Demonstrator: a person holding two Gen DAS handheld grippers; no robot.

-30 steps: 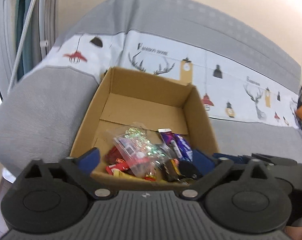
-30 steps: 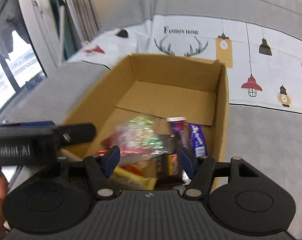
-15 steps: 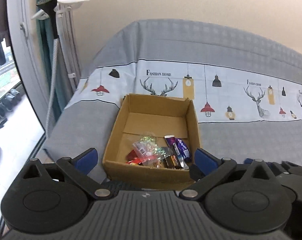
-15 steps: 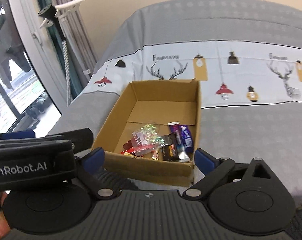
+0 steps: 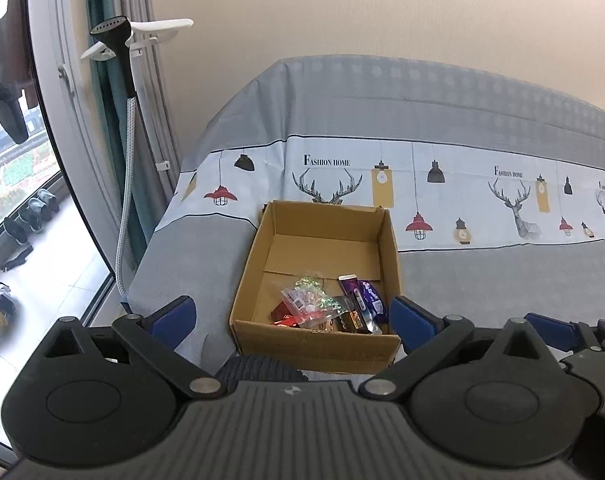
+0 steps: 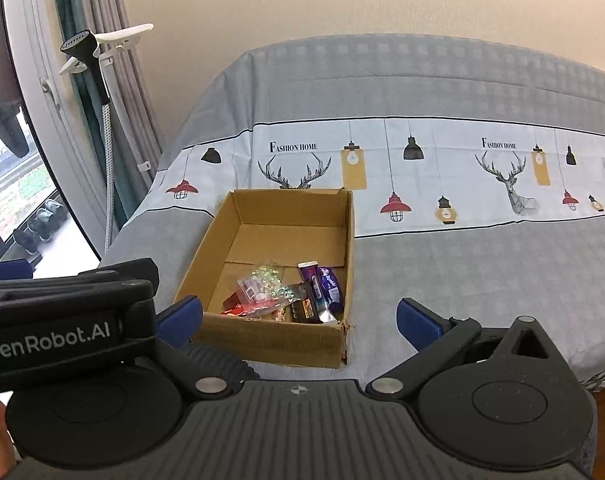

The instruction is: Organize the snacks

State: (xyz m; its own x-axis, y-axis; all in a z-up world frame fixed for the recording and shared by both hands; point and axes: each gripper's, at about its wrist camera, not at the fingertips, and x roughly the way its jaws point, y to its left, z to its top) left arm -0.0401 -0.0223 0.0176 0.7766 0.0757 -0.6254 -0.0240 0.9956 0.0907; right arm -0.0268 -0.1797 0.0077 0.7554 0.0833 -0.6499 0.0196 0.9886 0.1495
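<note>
An open cardboard box (image 5: 322,344) (image 6: 270,340) stands on a bed near its left front corner. Several snacks lie in the box's near end: a clear glittery bag (image 5: 306,300) (image 6: 262,286), purple wrapped bars (image 5: 362,296) (image 6: 322,284), red wrappers (image 5: 282,314) (image 6: 234,304) and a dark bar (image 5: 352,320) (image 6: 302,310). My left gripper (image 5: 292,318) is open and empty, held back from the box. My right gripper (image 6: 298,320) is open and empty, also back from the box. The left gripper's body (image 6: 62,320) shows at the left of the right wrist view.
The bed has a grey cover with a white printed band (image 5: 442,192) (image 6: 442,168). A garment steamer on a stand (image 5: 122,80) (image 6: 90,68) and curtains are left of the bed, beside a large window. The bed's front edge lies just below the box.
Both grippers have pulled back and up from just over the box, so the box now looks small and far. Both stay open. The snacks lie as before.
</note>
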